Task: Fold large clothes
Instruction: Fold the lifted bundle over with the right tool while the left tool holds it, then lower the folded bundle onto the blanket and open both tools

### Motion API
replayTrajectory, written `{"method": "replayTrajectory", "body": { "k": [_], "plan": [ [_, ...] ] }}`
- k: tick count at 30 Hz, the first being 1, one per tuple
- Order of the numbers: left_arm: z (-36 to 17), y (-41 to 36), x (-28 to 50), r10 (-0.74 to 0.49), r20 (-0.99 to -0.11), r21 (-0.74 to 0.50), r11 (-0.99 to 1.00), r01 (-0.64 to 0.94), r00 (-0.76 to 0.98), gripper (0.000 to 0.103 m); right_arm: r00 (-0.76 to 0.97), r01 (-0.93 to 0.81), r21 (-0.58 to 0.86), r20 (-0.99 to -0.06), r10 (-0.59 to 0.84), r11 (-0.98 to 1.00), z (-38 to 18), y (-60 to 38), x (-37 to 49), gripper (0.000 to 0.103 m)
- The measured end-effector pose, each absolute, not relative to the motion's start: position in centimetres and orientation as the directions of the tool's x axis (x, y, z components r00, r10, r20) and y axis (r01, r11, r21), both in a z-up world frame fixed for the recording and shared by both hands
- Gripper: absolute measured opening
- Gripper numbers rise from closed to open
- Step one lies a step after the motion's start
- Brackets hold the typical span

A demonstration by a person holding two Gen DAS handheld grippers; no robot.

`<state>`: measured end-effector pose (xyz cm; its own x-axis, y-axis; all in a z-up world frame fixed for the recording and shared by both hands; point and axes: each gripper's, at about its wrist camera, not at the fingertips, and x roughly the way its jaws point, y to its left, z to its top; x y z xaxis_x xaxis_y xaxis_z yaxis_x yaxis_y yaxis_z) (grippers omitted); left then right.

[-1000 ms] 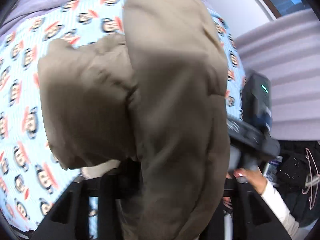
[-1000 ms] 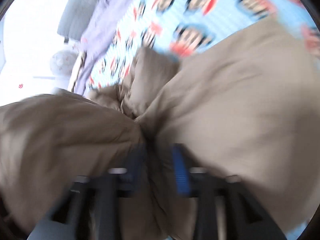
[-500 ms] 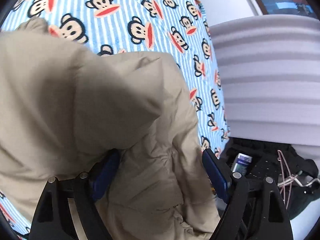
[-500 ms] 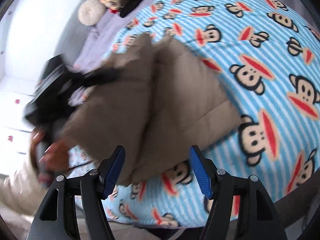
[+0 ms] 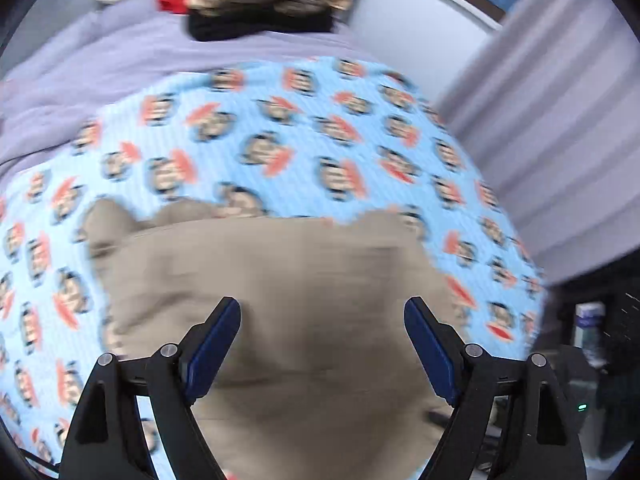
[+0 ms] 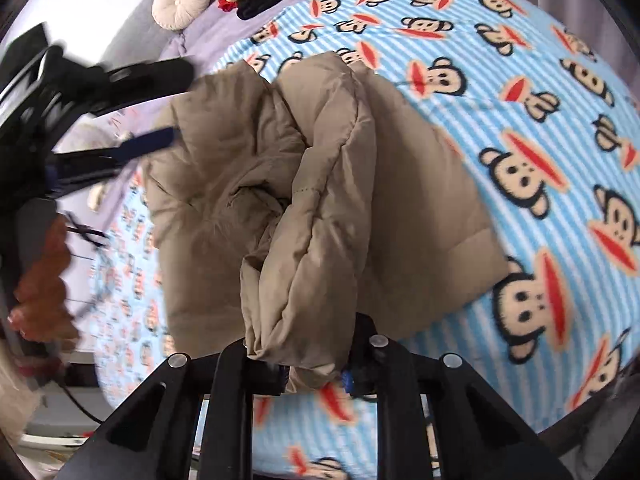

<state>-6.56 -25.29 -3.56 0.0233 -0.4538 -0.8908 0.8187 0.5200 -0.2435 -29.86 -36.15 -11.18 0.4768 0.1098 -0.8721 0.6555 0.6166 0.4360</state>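
Observation:
A tan padded jacket [image 5: 288, 280] lies bunched on the monkey-print blanket [image 5: 320, 128]. My left gripper [image 5: 322, 344] hovers over the jacket's near part, open, with its blue pads [image 5: 216, 340] wide apart and nothing pinched. In the right wrist view the jacket [image 6: 328, 184] is folded over itself in thick rolls. My right gripper [image 6: 316, 368] is at the jacket's near edge. Its jaws are closing on a puffy fold, and the fabric bulges out over them and hides the pads. The left gripper [image 6: 180, 100] shows blurred at the jacket's far left side.
A purple sheet [image 5: 120, 64] covers the far side of the bed, with a pile of clothes [image 5: 260, 0] and a round cushion [image 6: 182, 2] on it. A ribbed grey panel [image 5: 540, 140] rises at the right. A person's hand [image 6: 44, 280] is at the left.
The left gripper let go of the raised jacket, opened wide and pulled back; the jacket now lies on the bed. The right gripper went from open to closed on a fold.

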Motion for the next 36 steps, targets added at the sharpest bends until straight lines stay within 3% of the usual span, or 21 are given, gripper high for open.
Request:
{"method": "replayTrajectory", "body": {
  "k": [3, 6, 14, 19, 24, 27, 30, 36],
  "plan": [
    [-6.2, -22.3, -3.5, -0.362, -0.920, -0.131, 0.643, 0.754, 0.149, 0.084, 0.443, 0.686, 0.415, -0.890, 0.109, 0.598, -12.6, -36.1, -31.2, 0.020],
    [-8.5, -21.2, -1.9, -0.352, -0.928, -0.175, 0.694, 0.698, 0.117, 0.084, 0.437, 0.711, 0.418, -0.893, 0.109, 0.565, -12.9, -36.5, -32.7, 0.020],
    [-11.6, -28.9, -4.3, -0.293, -0.935, -0.039, 0.647, 0.761, 0.201, 0.086, 0.420, 0.754, 0.389, -0.905, 0.068, 0.530, -14.3, -38.6, -34.2, 0.021],
    [-12.5, -31.4, -4.9, -0.244, -0.940, 0.026, 0.649, 0.761, 0.241, 0.088, 0.462, 0.772, 0.458, -0.881, 0.105, 0.440, -15.6, -41.5, -35.9, 0.022],
    [-12.5, -31.4, -4.6, -0.229, -0.945, 0.027, 0.654, 0.756, 0.232, 0.088, 0.512, 0.791, 0.499, -0.857, 0.062, 0.353, -12.5, -43.6, -40.0, 0.022],
    [-12.5, -31.4, -4.6, -0.216, -0.948, 0.038, 0.654, 0.756, 0.234, 0.088, 0.561, 0.747, 0.515, -0.828, 0.017, 0.421, -9.5, -44.1, -40.6, 0.022],
    [-12.1, -31.3, -4.6, -0.202, -0.950, 0.047, 0.661, 0.749, 0.237, 0.088, 0.597, 0.650, 0.538, -0.798, 0.078, 0.537, -8.0, -44.3, -38.5, 0.023],
    [-9.0, -28.3, -5.0, -0.213, -0.951, 0.018, 0.687, 0.726, 0.226, 0.088, 0.456, 0.604, 0.461, -0.869, 0.193, 0.650, -11.3, -43.0, -33.6, 0.022]
  ]
}}
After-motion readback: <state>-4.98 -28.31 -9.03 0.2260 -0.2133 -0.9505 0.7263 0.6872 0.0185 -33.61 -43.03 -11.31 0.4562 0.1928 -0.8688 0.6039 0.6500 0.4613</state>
